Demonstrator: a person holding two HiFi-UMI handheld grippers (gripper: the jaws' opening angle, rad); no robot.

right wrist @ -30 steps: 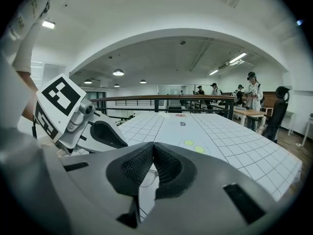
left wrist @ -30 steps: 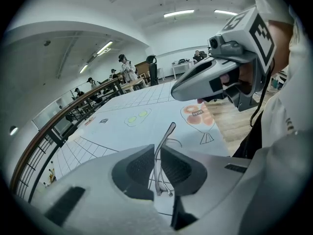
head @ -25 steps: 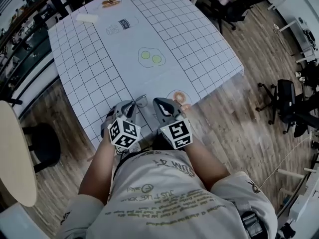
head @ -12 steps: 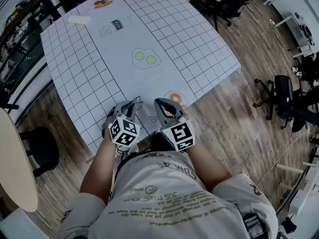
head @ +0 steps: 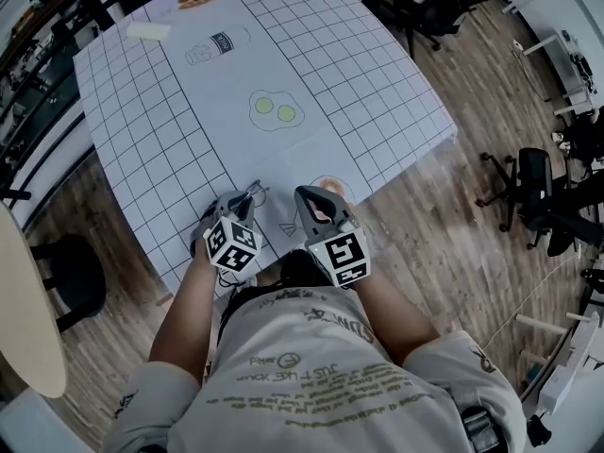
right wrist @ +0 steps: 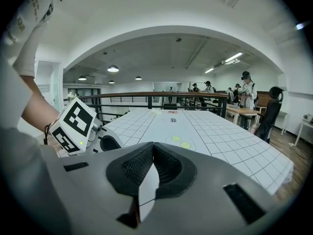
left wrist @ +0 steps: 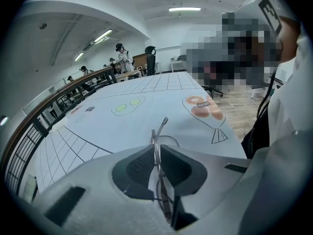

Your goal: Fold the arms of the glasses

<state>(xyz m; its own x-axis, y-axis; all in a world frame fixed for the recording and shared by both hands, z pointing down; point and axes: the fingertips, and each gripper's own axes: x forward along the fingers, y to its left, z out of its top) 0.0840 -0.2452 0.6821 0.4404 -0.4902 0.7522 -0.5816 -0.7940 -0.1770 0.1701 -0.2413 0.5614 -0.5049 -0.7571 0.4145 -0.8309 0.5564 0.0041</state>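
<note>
Pinching the glasses [left wrist: 157, 136] edge-on, left gripper [left wrist: 156, 150] fingers could let the thin frame twist or slip onto the bench [left wrist: 146, 106]; right gripper [right wrist: 153, 147] fingers sit pressed together, empty.

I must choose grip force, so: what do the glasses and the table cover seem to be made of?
Glasses: thin grey wire frame with a slight sheen, probably metal, though coated plastic cannot be excluded.
Table cover: matt white sheet with a printed grid and flat drawings, likely paper or vinyl.
</note>
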